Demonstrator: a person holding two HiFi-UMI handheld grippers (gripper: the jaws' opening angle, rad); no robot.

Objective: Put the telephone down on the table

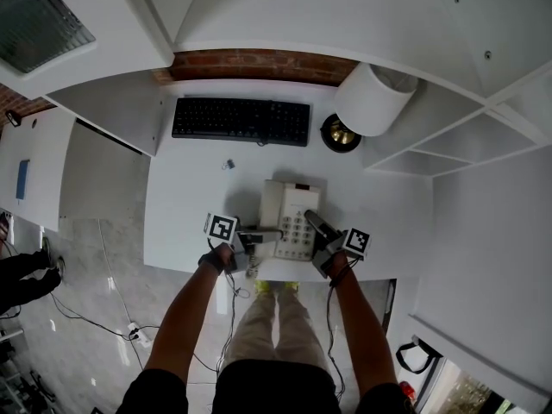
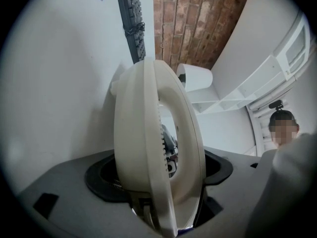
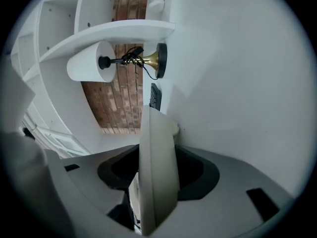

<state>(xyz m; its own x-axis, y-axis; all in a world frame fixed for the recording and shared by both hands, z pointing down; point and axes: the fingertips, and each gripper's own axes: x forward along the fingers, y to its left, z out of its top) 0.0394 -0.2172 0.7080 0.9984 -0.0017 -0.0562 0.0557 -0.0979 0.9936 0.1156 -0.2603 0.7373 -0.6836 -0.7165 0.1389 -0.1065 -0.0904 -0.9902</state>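
**Item 1, telephone (image 1: 289, 218).** Cream desk telephone with the handset on its left half and the keypad on its right. We find it near the front edge of the white desk (image 1: 190, 205), between the two grippers. From the head view we cannot tell whether its underside touches the desk.

**Item 2, left gripper (image 1: 263, 233).** Held in the person's left hand (image 1: 220, 259), it reaches in level from the left. In the left gripper view its jaws stand wide and are clamped on the telephone (image 2: 143, 148), which is seen edge-on and fills the space between them.

**Item 3, right gripper (image 1: 317, 227).** Held in the right hand (image 1: 336, 270), it comes in from the right at a slant. In the right gripper view its jaws also stand wide, gripping the telephone's (image 3: 156, 172) thin right edge.

**Item 4, keyboard (image 1: 241, 121).** Black, lying at the back of the desk, well apart from the telephone. We also see it in the left gripper view (image 2: 132, 24) and the right gripper view (image 3: 155, 97).

**Item 5, lamp (image 1: 371, 100).** White shade on a brass base, standing right of the keyboard. It also shows in the right gripper view (image 3: 99, 62).

**Item 6, small clip (image 1: 228, 165).** It lies on the desk between the keyboard and the telephone.

**Item 7, brick wall (image 1: 259, 63).** It runs behind the desk.

**Item 8, white shelves (image 1: 448, 136).** They stand to the right of the desk.
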